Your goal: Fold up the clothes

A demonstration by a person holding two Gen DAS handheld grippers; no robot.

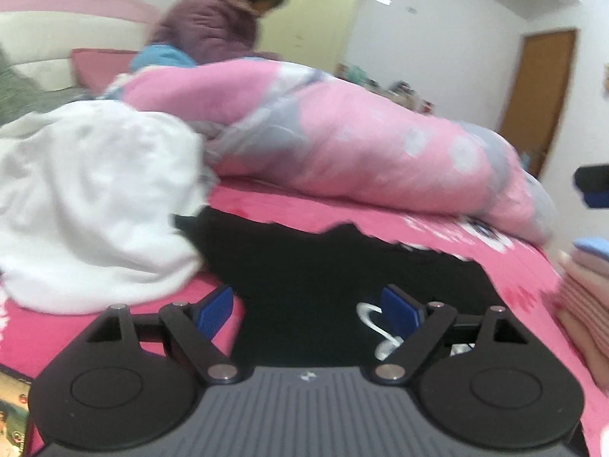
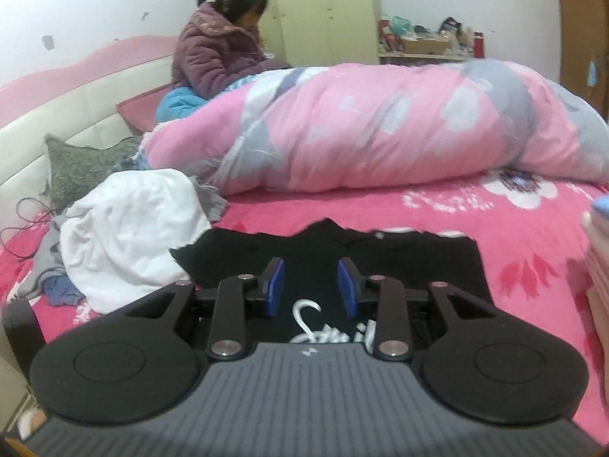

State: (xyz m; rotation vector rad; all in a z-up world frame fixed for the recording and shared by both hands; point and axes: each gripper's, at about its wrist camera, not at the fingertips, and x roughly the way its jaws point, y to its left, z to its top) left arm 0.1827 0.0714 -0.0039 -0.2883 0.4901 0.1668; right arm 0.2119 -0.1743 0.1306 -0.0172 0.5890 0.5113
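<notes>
I'm looking into a home bedroom: a bed [image 2: 475, 221] with pink flowered sheets, a rolled quilt [image 2: 380, 125] across it, a padded headboard [image 2: 57, 114] and wardrobe [image 2: 327, 11] behind.

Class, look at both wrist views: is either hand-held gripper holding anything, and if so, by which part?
Nothing is held. The left hand-held gripper and right hand-held gripper are both open above the black T-shirt lying flat on the bed.

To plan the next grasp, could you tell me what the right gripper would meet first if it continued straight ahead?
Probably the black garment spread before the open right gripper; depth is uncertain.
</notes>
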